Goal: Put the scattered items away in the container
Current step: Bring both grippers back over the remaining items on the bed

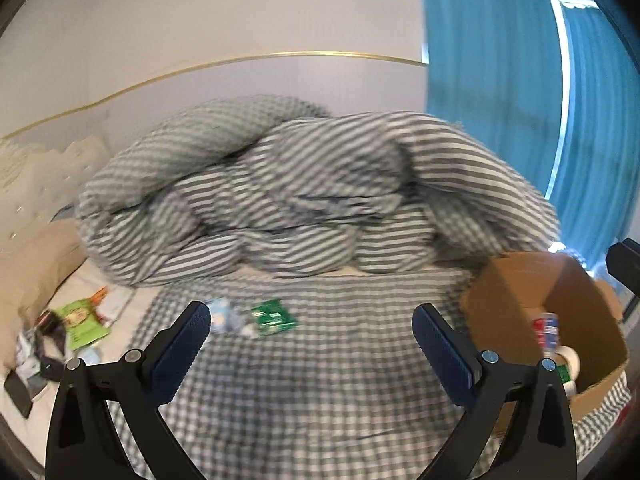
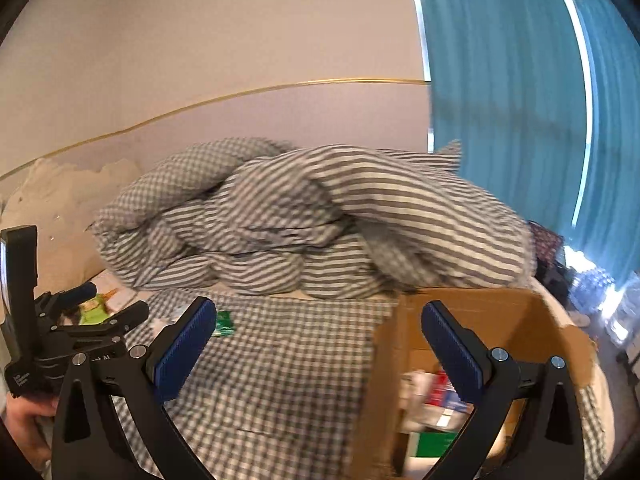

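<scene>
Blue-padded right claw [image 2: 318, 322] wide apart, empty, above cardboard box [image 2: 472, 312].

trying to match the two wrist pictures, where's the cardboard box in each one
Left wrist view: the cardboard box sits at the right edge, beyond the right finger of the left tool.
Right wrist view: the cardboard box fills the lower right, behind the right finger of the right tool.
Shared landmark: the striped duvet heaped behind it.

A cardboard box [image 1: 516, 292] is sitting on the bed [image 1: 320, 380] to my right, packets lying inside. A heaped duvet [image 1: 304, 192] is lying behind it, 1 packet [image 1: 274, 316] lying before that, left of the box.
</scene>
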A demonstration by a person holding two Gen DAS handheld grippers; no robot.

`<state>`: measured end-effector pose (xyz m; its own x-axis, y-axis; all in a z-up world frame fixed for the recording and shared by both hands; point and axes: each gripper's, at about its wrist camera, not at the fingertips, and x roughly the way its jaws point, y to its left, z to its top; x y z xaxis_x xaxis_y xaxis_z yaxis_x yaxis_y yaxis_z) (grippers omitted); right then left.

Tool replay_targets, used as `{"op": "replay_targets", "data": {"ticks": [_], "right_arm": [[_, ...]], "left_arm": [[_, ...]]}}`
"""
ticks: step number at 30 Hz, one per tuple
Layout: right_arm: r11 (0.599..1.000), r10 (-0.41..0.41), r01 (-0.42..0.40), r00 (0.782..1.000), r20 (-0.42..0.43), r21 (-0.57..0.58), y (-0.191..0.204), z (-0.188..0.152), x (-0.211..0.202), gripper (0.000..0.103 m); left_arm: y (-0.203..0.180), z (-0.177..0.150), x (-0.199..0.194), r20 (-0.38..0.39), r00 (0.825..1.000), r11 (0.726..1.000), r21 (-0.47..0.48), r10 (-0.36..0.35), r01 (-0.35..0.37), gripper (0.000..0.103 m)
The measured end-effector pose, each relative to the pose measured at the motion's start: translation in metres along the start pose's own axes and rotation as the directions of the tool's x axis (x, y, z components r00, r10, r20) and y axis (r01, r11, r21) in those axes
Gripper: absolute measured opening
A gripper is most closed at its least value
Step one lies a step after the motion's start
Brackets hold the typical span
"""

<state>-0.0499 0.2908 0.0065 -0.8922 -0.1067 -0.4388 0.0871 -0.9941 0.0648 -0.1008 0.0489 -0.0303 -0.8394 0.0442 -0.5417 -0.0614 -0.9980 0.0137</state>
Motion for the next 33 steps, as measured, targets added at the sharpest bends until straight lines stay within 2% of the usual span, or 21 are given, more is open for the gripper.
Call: {"op": "replay_targets", "data": {"ticks": [5, 12, 20, 28, 33], "right_arm": [[0.997, 0.072, -0.073, 0.997, -0.025, -0.031, 0.047, 0.002, 0.026, 0.103], [0.989, 0.126, -0.13, 0.99, -0.062, -0.065, 0.086, -0.003, 0.052, 0.103], [0.984, 0.145, -0.155, 0.983, -0.111, -0.087, 0.113, -0.012, 0.087, 0.103], [0.98, 0.145, -0.165, 0.974, -0.172, -0.109, 0.122, -0.027, 0.136, 0.103], [0.978, 0.138, -0.168, 0.965, -0.223, -0.123, 0.127, -0.042, 0.174, 0.103]], "left_arm": [[0.054, -0.006, 0.001, -0.014, 0.998, 0.996, -0.05, 0.068, -0.068, 0.103], [0.108, -0.016, 0.007, -0.041, 0.991, 0.986, -0.102, 0.128, -0.131, 0.103], [0.136, -0.03, 0.036, -0.078, 0.985, 0.98, -0.12, 0.152, -0.161, 0.103], [0.15, -0.05, 0.096, -0.142, 0.978, 0.982, -0.094, 0.153, -0.167, 0.103], [0.158, -0.062, 0.136, -0.162, 0.979, 0.987, -0.088, 0.121, -0.136, 0.103]]}}
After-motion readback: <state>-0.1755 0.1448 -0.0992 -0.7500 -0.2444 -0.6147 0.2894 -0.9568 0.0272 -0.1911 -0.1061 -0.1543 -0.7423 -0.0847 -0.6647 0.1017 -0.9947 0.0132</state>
